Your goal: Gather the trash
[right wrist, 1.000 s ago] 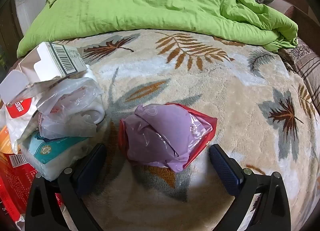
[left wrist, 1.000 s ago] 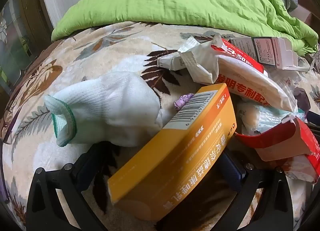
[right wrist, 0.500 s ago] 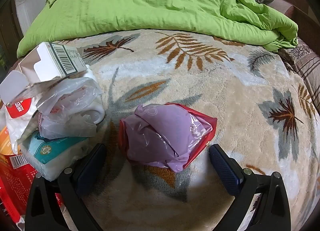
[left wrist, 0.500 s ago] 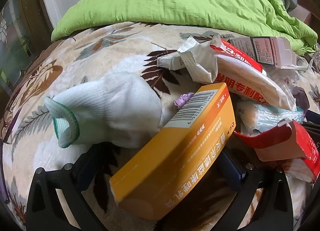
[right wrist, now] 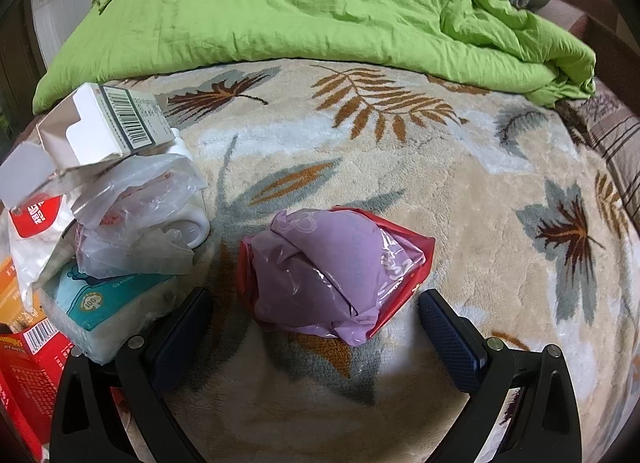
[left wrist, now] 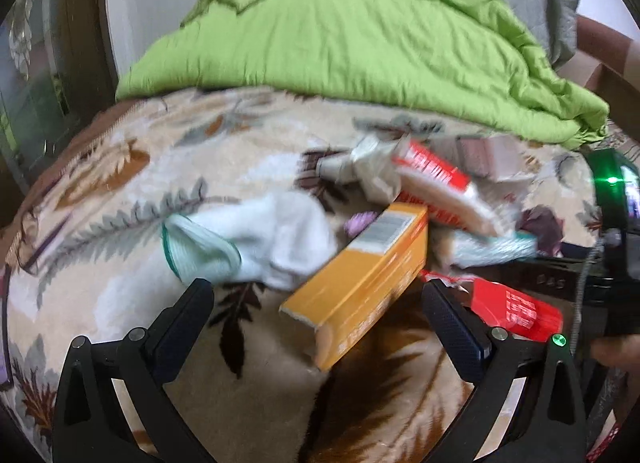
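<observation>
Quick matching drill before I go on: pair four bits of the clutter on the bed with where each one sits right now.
Things:
1. orange box
2. purple bag
3. white sock
4. white barcode carton

Places:
a. on top of the trash pile, left of the right gripper
b. between the open fingers of the right gripper
c. on the leaf blanket, ahead of the left finger of the left gripper
d. angled between the open fingers of the left gripper

Pairs: 1-d, 2-b, 3-c, 4-a
</observation>
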`<state>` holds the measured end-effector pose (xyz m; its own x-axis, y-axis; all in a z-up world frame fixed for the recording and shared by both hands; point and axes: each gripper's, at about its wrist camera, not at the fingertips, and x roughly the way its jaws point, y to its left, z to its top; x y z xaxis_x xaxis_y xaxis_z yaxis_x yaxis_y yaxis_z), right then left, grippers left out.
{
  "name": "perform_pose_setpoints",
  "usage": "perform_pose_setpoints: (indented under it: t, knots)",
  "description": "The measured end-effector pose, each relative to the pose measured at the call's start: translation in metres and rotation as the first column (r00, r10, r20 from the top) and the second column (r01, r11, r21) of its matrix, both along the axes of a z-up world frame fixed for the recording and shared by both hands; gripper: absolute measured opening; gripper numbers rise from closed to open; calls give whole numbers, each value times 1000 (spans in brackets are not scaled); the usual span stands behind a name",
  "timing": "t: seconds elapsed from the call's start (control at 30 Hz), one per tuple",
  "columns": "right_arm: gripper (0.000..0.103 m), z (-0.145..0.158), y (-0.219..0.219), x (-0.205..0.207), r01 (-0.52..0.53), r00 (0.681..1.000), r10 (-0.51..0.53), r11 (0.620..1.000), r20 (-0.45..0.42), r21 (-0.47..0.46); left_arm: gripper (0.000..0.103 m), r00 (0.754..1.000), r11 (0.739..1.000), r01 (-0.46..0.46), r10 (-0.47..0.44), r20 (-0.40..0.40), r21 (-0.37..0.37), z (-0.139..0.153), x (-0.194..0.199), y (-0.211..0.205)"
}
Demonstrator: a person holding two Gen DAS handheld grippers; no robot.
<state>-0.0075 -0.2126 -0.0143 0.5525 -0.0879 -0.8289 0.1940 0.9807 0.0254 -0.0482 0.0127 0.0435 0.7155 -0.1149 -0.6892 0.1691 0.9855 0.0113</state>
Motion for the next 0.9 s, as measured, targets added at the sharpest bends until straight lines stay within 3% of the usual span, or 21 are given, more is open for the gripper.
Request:
perform_pose_setpoints:
  t: [0.13,0.33,0.57,0.73,0.9]
  knots:
    - [102,8,-10,-6,-16,999,17,1000,-46,9,103,998,999,30,-31,57,19,16,-13,-9]
    - [102,52,-24,-73,83,996,-83,996,36,-11,103,989,996,87,-90,117,34,50,-54,-8]
    - [102,132,7,-165,73,966,-42,991,256,-115,103,978,994,113,-113,177,7,93,-108,7]
    - [103,181,49,-240,106,880,30,961,475,-257,103,965,995,100,-98,244,5,118,-153,23]
    - [98,176,54,-265,41,915,38,982,403,-185,103,962,997,77,-73,263,-4,123,-187,39]
